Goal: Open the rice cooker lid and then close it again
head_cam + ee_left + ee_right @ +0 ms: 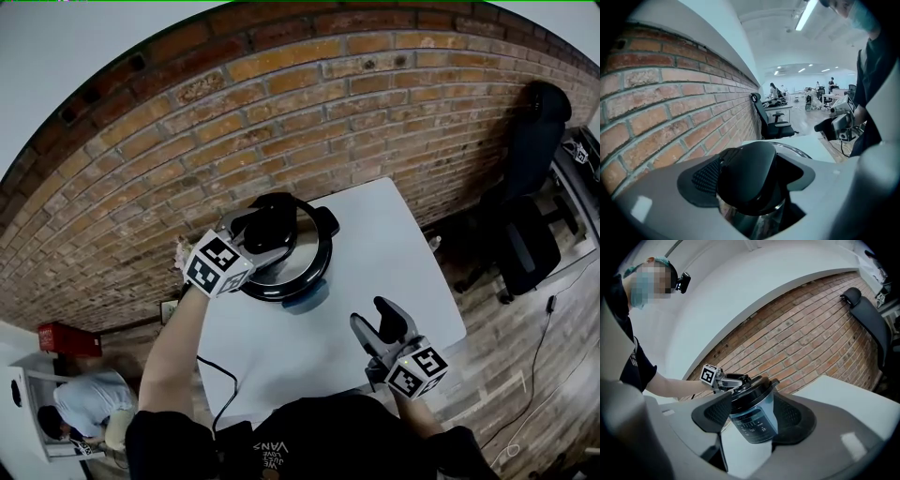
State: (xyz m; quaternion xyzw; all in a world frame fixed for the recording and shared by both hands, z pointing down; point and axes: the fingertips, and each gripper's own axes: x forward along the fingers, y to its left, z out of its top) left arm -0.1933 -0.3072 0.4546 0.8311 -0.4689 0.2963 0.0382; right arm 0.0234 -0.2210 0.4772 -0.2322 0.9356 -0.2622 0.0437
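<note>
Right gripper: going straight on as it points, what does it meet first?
Likely the rice cooker, centred between the open jaws of the right gripper, past bare table; depth is unclear.

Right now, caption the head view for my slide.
The left hand-held gripper straddles the rice cooker lid handle; the right hand-held gripper hangs open over the white table.

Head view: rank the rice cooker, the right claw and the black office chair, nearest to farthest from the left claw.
1. Rice cooker: right beneath it, at the far side of the table.
2. Right claw: over the table's near right corner.
3. Black office chair: off the table, on the floor at far right.
</note>
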